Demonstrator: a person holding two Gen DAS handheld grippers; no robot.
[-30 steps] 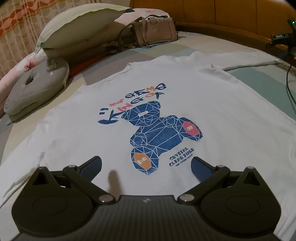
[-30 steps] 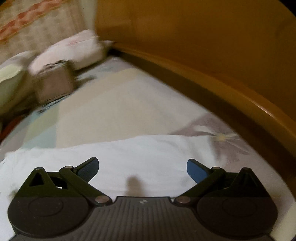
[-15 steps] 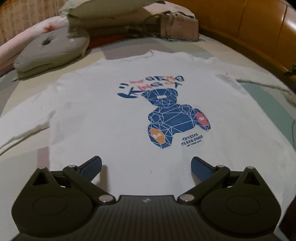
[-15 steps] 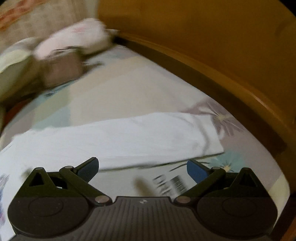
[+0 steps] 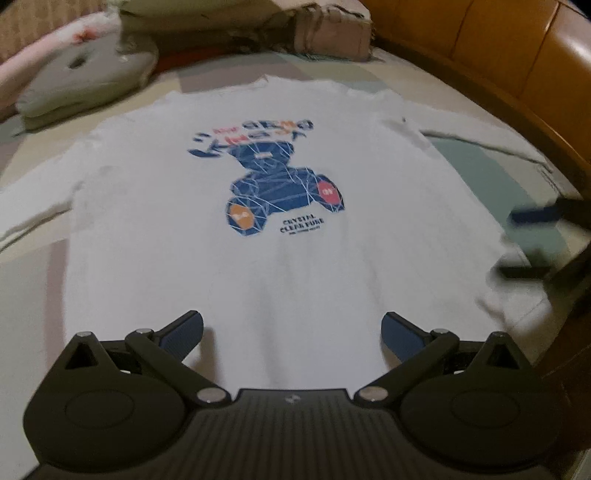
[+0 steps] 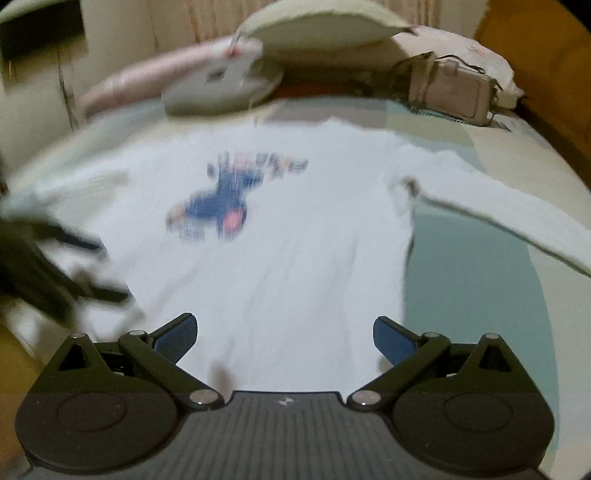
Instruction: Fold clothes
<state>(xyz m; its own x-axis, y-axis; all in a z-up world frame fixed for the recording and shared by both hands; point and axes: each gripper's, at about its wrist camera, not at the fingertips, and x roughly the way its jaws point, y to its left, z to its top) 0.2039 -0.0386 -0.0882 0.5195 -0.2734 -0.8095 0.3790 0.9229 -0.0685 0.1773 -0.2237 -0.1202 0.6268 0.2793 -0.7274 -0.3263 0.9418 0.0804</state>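
While the white long-sleeved shirt (image 5: 295,258) lay spread face up on the bed (image 5: 480,173), hem towards the person and collar towards the pillows (image 6: 317,22), both tools hung just above its lower edge with nothing in them: the left gripper (image 5: 291,328) had its blue-padded fingers (image 5: 183,332) spread wide, and the right gripper (image 6: 282,332) stood just as far apart over the hem on its own side. It looked a thin, soft cotton knit, light and limp, the sort that sags and creases rather than holds a line, so I judged it would want pinching at edges and corners, the hem corners first or a cuff, with the fabric drawn taut between the two tools. One sleeve (image 6: 517,218) ran out straight over the pale green patch of the sheet towards the wooden bed frame (image 5: 517,74). The printed blue bear (image 5: 280,192) with its orange patches sat flat and smooth in the middle of the chest. At the head lay a grey round cushion (image 5: 88,77) and a squarish beige handbag (image 6: 450,92), well clear of the shirt
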